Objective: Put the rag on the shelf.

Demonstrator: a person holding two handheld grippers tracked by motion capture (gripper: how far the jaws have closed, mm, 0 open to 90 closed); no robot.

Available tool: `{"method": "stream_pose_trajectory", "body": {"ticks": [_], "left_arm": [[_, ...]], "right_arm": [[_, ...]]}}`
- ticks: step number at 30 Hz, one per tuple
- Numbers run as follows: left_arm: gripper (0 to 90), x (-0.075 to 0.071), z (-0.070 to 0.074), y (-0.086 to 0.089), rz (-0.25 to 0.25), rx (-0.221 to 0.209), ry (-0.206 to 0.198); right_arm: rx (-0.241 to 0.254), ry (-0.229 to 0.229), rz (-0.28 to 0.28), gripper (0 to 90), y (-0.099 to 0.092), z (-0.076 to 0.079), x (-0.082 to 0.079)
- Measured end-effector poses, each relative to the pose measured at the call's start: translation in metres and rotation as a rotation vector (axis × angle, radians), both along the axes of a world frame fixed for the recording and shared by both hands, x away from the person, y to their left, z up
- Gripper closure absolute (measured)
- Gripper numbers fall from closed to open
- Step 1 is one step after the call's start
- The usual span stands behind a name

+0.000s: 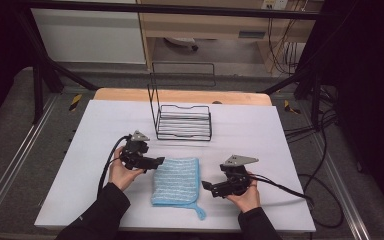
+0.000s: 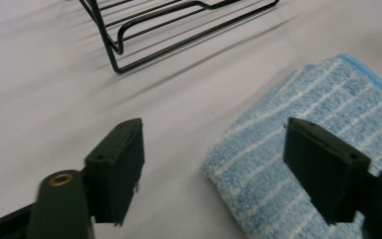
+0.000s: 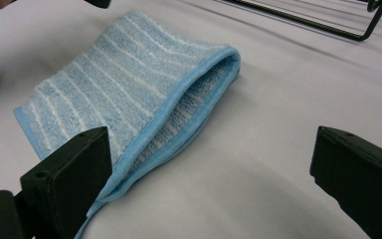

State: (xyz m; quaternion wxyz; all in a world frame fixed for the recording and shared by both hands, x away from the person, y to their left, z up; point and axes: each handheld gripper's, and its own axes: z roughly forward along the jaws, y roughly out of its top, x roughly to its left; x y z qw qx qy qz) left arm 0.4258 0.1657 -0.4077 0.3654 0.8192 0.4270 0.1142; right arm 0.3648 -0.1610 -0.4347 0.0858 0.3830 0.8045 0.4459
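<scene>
Your blue striped cloth [image 1: 176, 181] lies folded on the white table [image 1: 270, 150], between your two hands and well short of the black wire rack [image 1: 185, 122] that stands behind it; judging by the neat doubled edges seen in the right gripper view, the folding looks finished; what seems left is to lift the cloth and set it in the rack, which holds nothing so far. Your left gripper [image 1: 156, 161] hovers just beside the cloth's left edge with its jaws spread wide and nothing between the pads; in its own view one jaw hangs over the towelling, but I cannot tell whether it touches. Your right gripper [image 1: 206, 186] sits just to the cloth's right, jaws equally wide, gripping nothing; neither hand has a hold yet, so the carrying step is not begun.
</scene>
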Motion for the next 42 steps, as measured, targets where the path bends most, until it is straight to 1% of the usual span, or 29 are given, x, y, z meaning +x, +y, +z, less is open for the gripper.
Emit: {"method": "stream_pose_trajectory", "body": {"ticks": [2,4,5,6,8,9,14,16,17,22,24,26,28,30,31,33,35,37,38,42], "left_arm": [[32.6,0.002,-0.004,-0.001,0.009,0.002,0.011],[38.8,0.003,-0.008,-0.002,0.008,0.003,0.025],[42.1,0.003,-0.01,-0.003,0.008,0.009,0.032],[44.3,0.003,-0.012,-0.003,0.011,0.017,0.03],[52.0,0.003,-0.015,-0.002,0.015,-0.005,0.041],[54.6,0.003,-0.017,-0.002,0.016,-0.008,0.049],[64.1,0.003,-0.024,-0.005,0.022,-0.001,0.08],[67.7,0.002,-0.027,-0.005,0.013,0.007,0.1],[69.4,0.001,-0.028,-0.006,0.019,0.003,0.103],[71.9,0.0,-0.03,-0.006,0.017,0.002,0.111],[73.4,0.0,-0.03,-0.006,0.008,0.011,0.11],[74.7,0.0,-0.031,-0.007,0.005,0.014,0.11],[75.8,-0.001,-0.031,-0.008,0.003,0.017,0.104],[76.5,-0.001,-0.031,-0.008,-0.001,0.025,0.098],[76.8,-0.002,-0.032,-0.009,-0.002,0.028,0.091],[77.2,-0.003,-0.032,-0.01,-0.002,0.032,0.077],[77.4,-0.004,-0.033,-0.01,-0.003,0.04,0.067],[77.4,-0.004,-0.033,-0.011,-0.003,0.042,0.063],[77.4,-0.004,-0.033,-0.011,-0.004,0.042,0.062],[77.4,-0.004,-0.033,-0.01,-0.008,0.041,0.062]], "right_arm": [[-0.001,0.001,-0.001,3.4,0.0,0.0,0.0],[-0.005,0.001,-0.002,3.4,0.0,0.0,0.0],[-0.006,0.001,-0.002,3.5,0.0,-0.001,0.0],[-0.007,0.004,-0.002,3.6,0.0,-0.001,0.0],[-0.008,0.005,-0.002,3.7,0.001,-0.002,0.001],[-0.009,0.01,-0.002,3.7,0.001,-0.002,0.0],[-0.025,0.016,0.002,4.0,0.001,-0.003,0.0],[-0.026,0.017,0.001,4.4,0.001,-0.003,0.001],[-0.025,0.018,0.001,4.8,0.001,-0.003,0.0],[-0.02,0.009,-0.002,6.7,0.001,-0.002,0.002],[-0.015,0.005,-0.01,8.4,0.0,-0.001,0.003],[0.004,-0.003,-0.013,11.3,0.0,0.0,0.005],[0.031,0.003,-0.02,13.6,0.001,0.002,0.008],[0.031,0.004,-0.022,15.8,0.004,0.005,0.013],[0.025,-0.002,-0.017,17.4,0.005,0.006,0.016],[0.027,0.003,-0.011,20.4,0.01,0.007,0.021],[0.054,0.011,-0.023,23.5,0.017,0.009,0.028],[0.051,0.016,-0.027,26.1,0.023,0.01,0.035],[0.05,0.011,-0.029,28.0,0.027,0.011,0.04],[0.06,0.042,-0.035,36.9,0.039,0.007,0.054]]}}
